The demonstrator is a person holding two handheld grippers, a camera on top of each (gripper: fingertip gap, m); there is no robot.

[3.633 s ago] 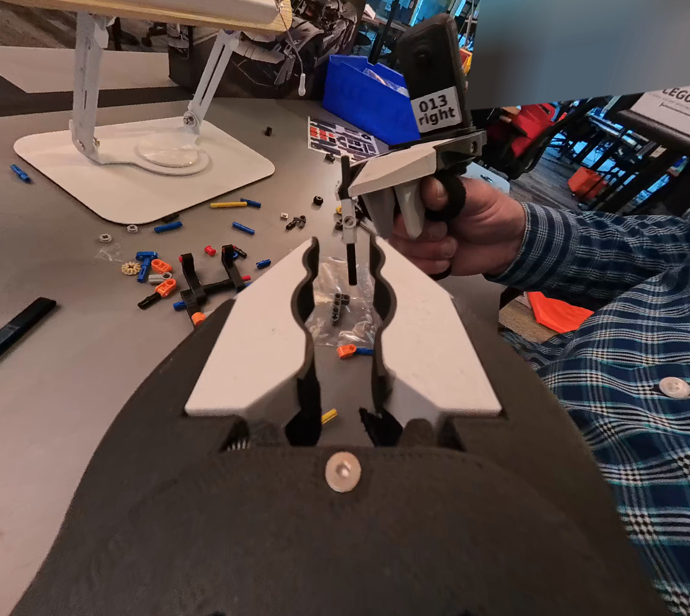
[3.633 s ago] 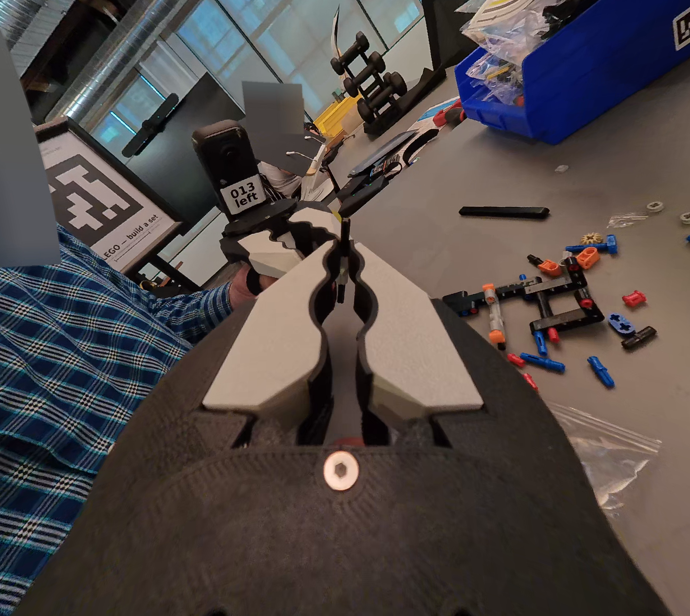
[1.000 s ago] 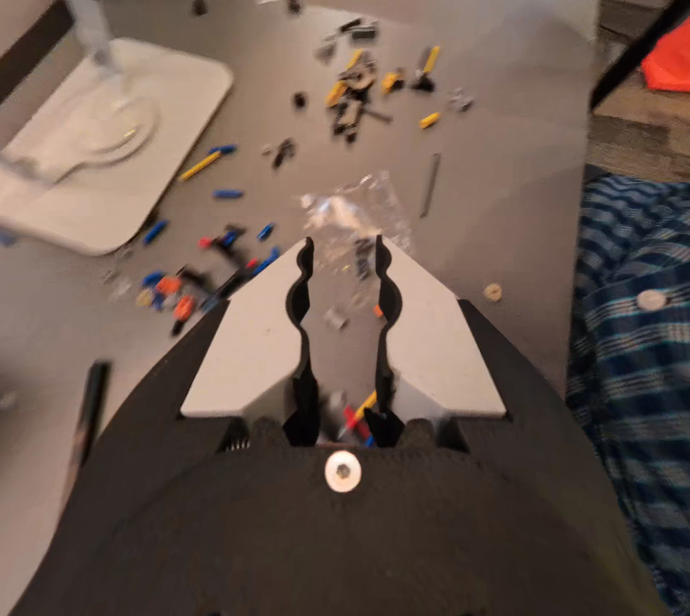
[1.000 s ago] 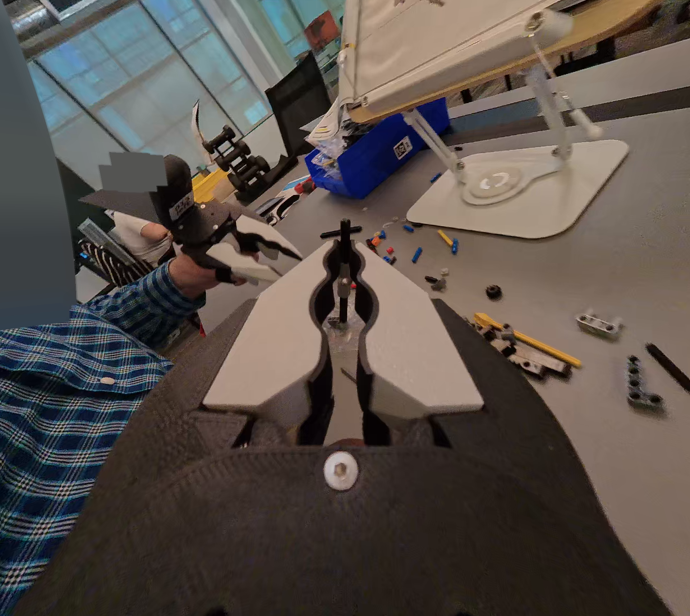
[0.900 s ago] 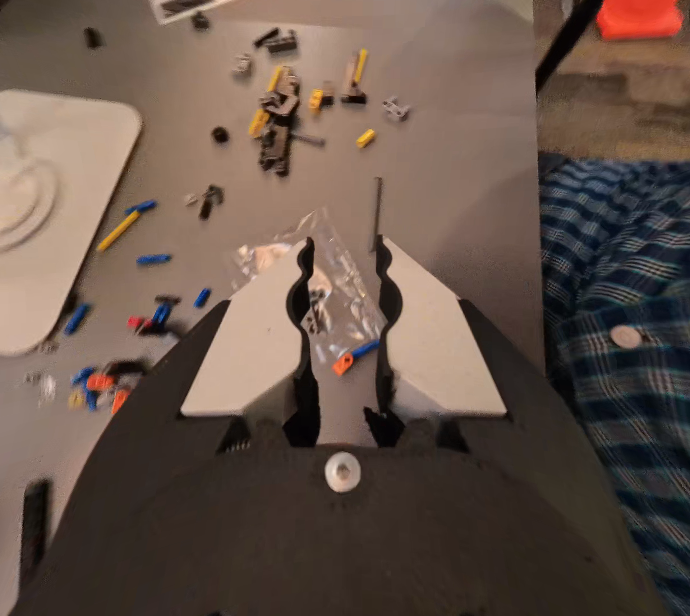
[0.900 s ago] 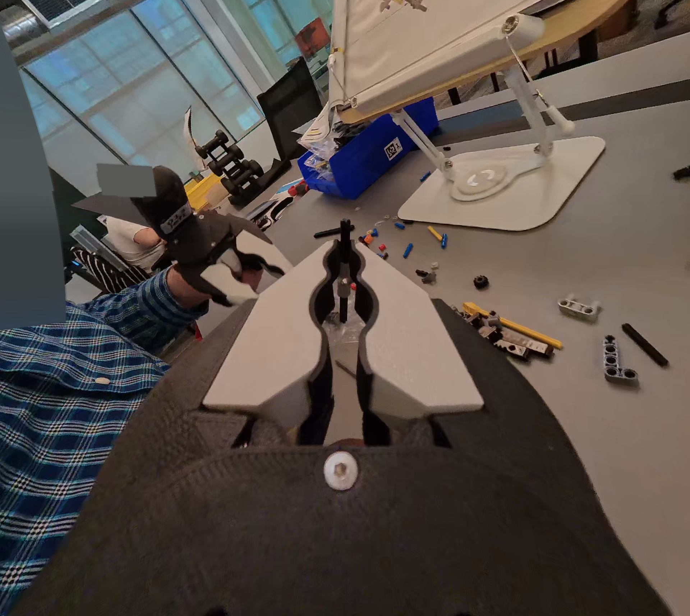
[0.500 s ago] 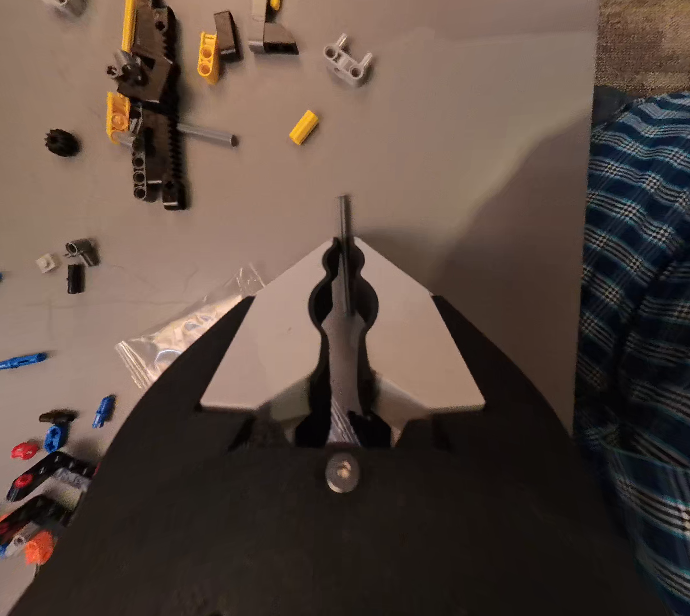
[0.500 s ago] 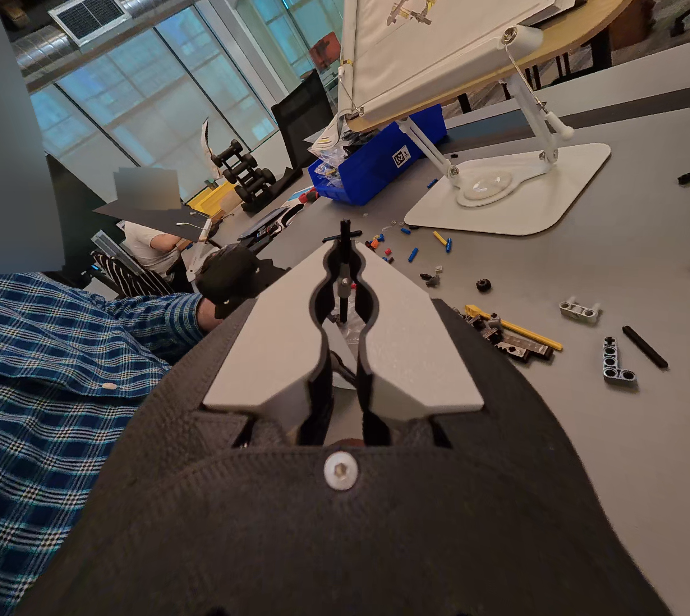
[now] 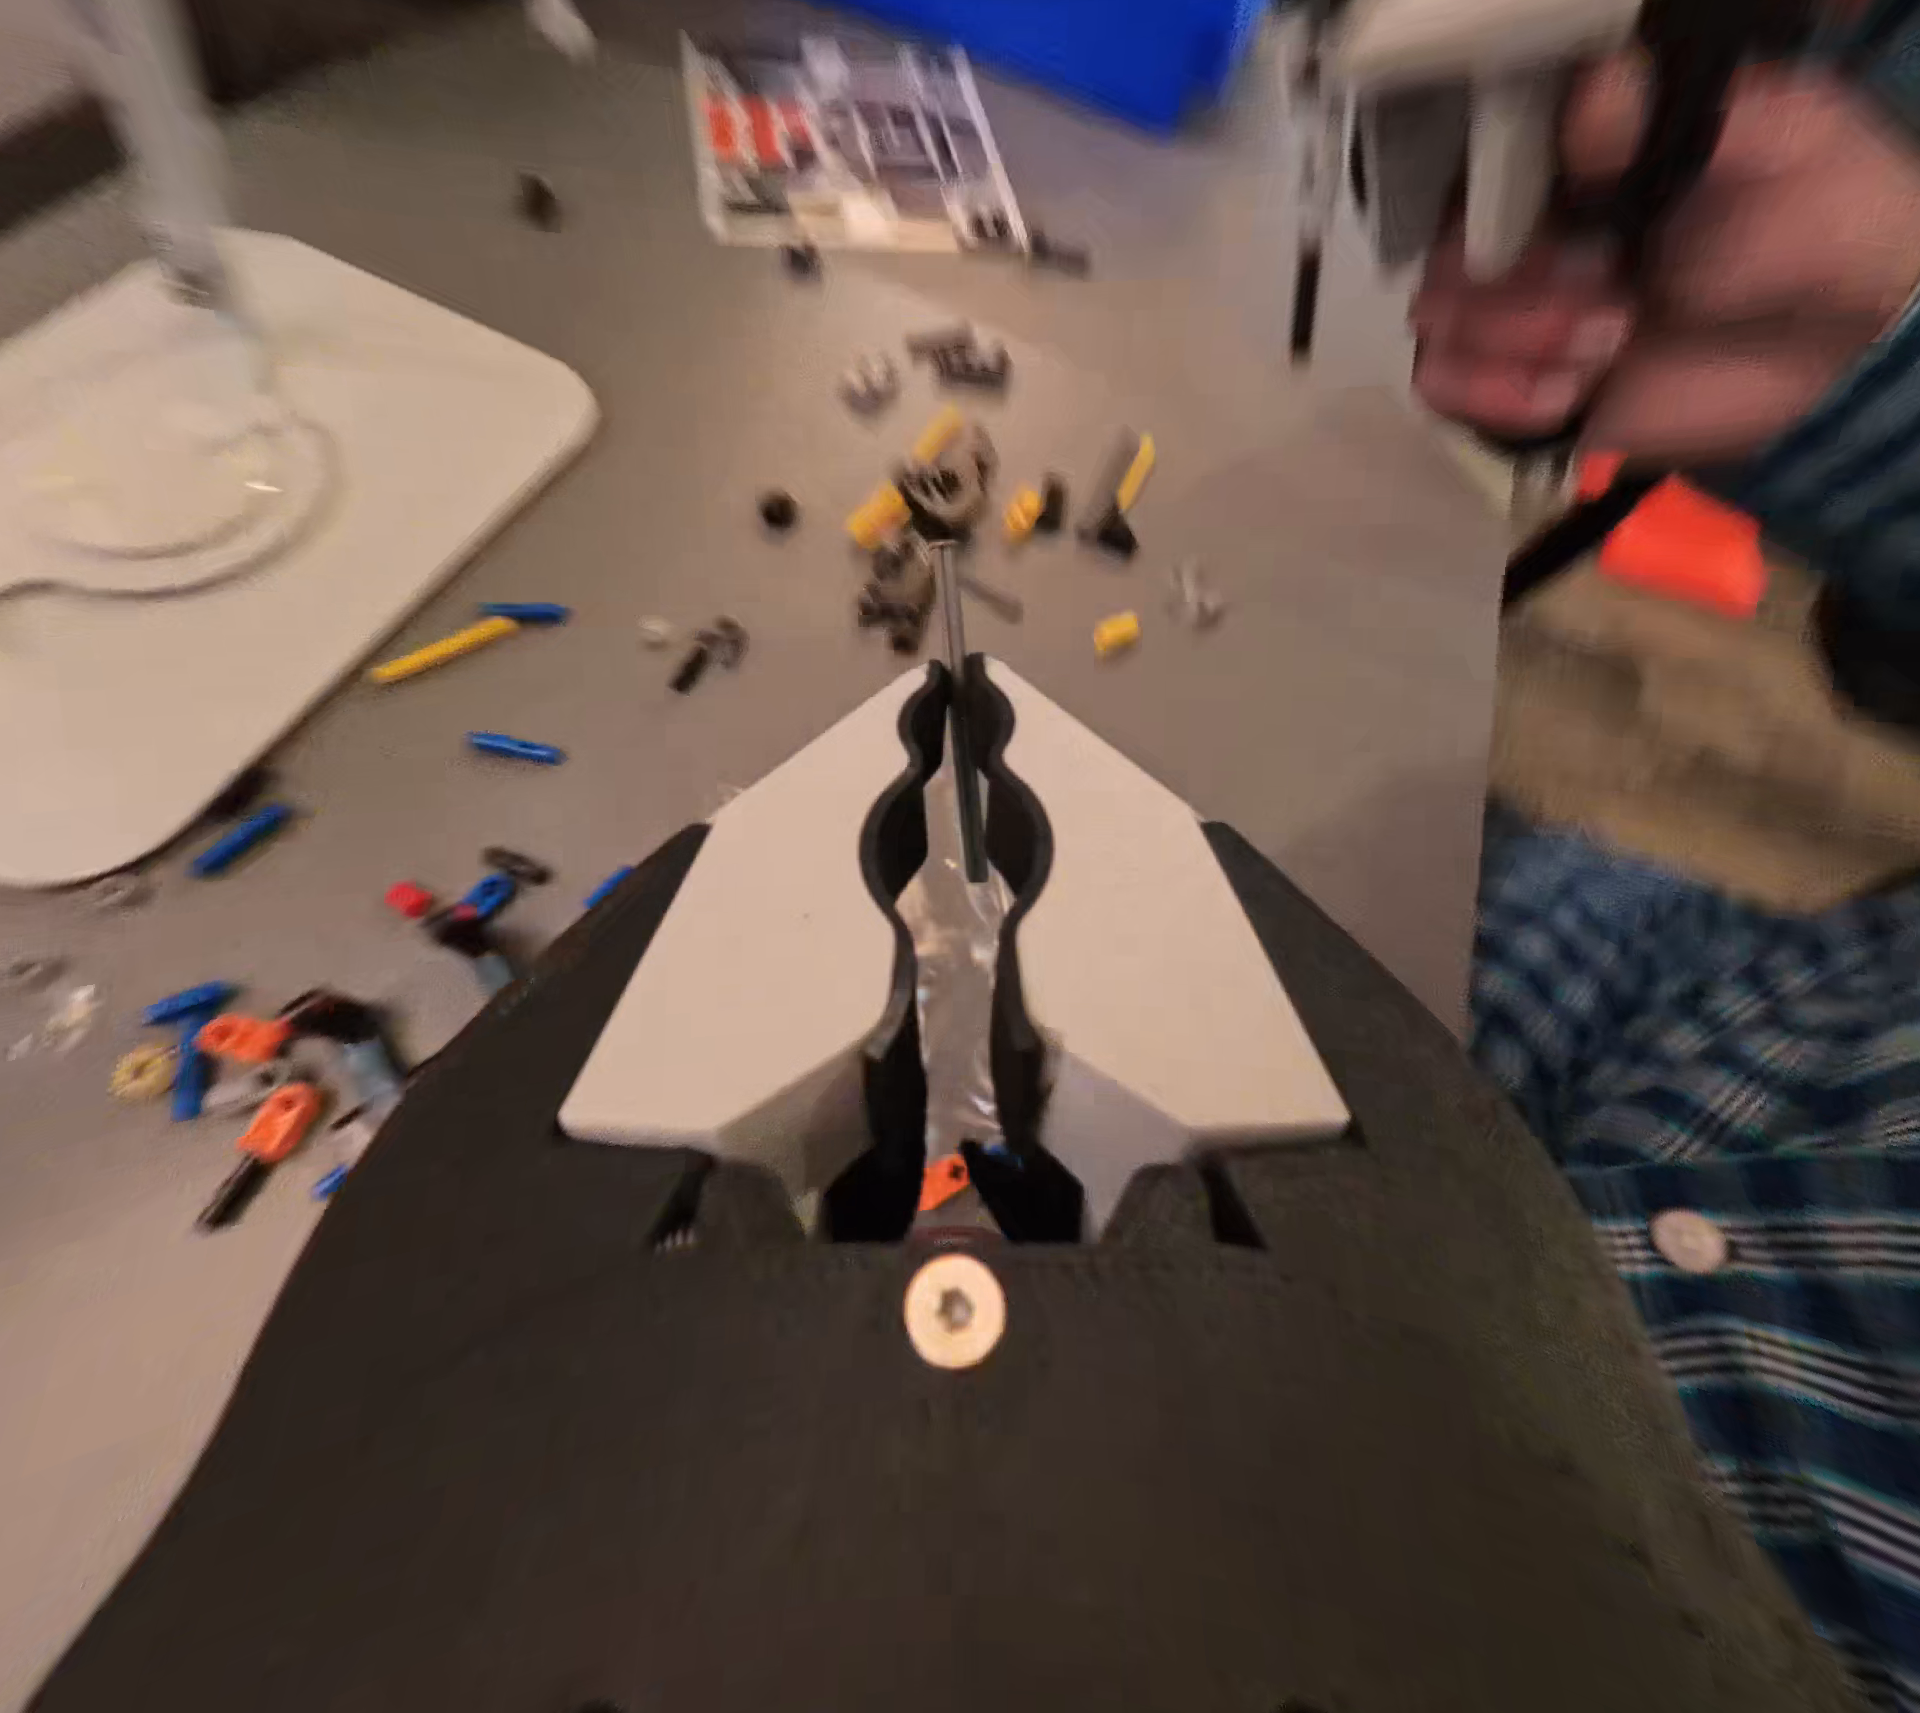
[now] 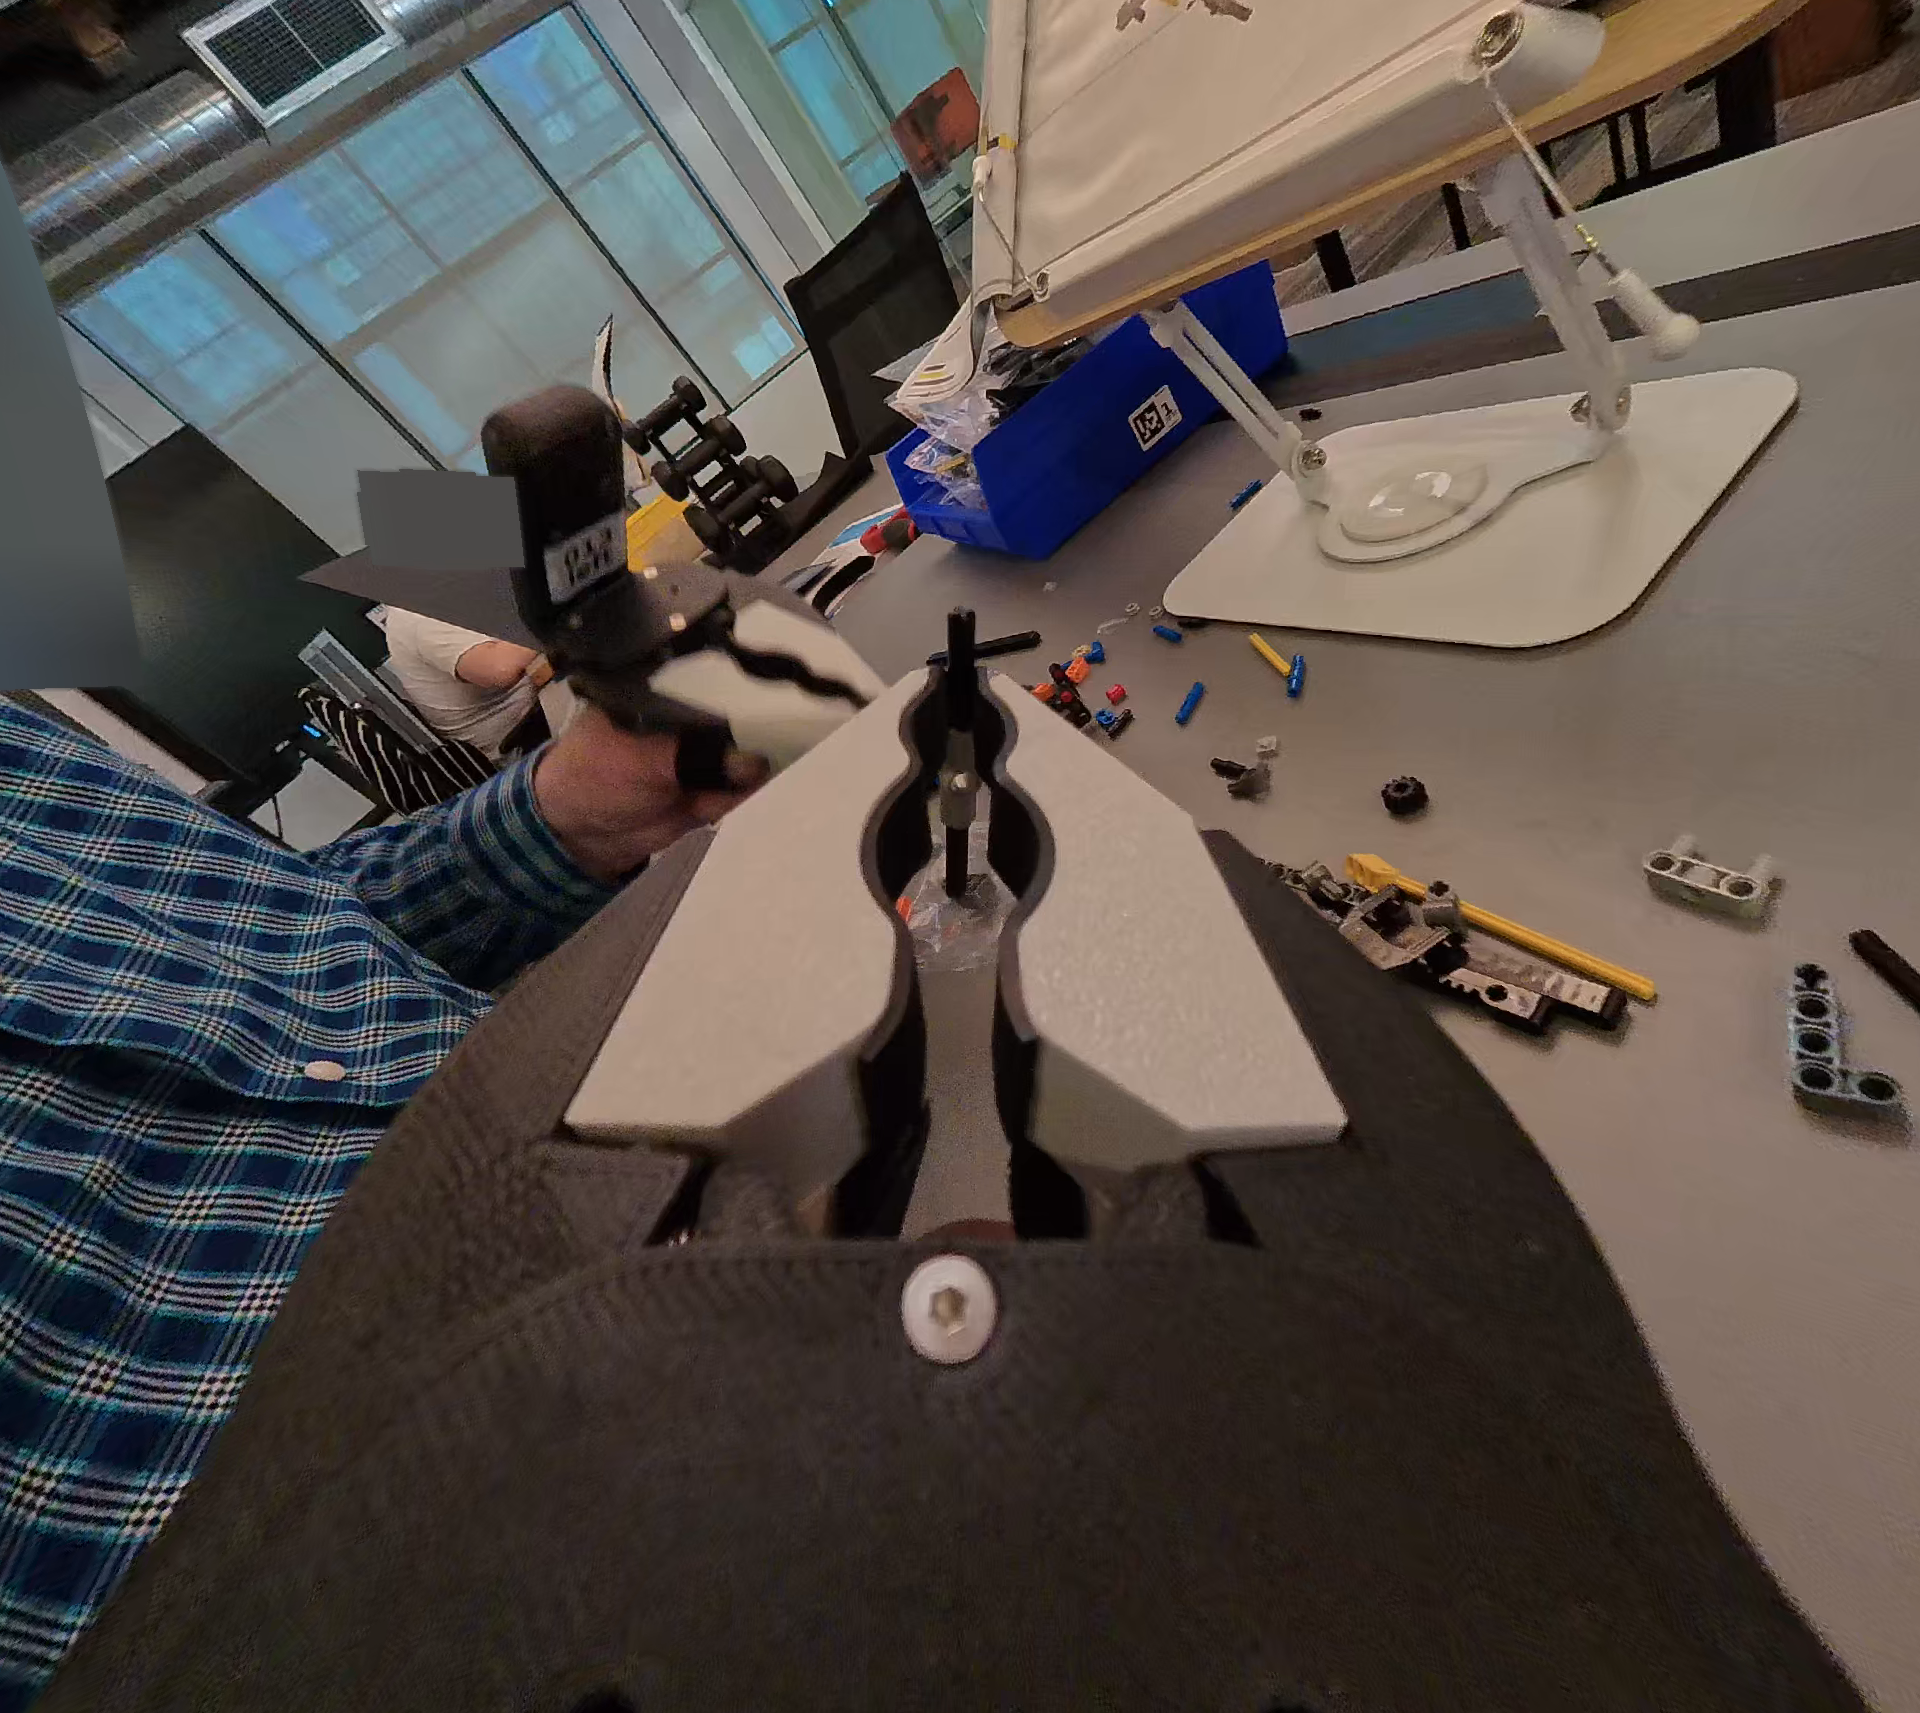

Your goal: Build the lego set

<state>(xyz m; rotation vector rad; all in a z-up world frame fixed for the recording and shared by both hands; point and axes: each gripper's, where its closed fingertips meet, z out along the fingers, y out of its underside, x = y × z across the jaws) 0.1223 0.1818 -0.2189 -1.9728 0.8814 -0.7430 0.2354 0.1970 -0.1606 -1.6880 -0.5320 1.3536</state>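
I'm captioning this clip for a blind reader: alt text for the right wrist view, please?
The right gripper is shut on a black axle carrying a grey connector, above a grey table strewn with Lego pieces. Behind stand a white book stand and blue bin.

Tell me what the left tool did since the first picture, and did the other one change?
The left tool was open and empty. It swung down to the table, shut on a thin grey rod, and lifted it away. The right tool stayed shut on its black rod with the grey piece. The loose bricks, white stand and blue bin kept their places.
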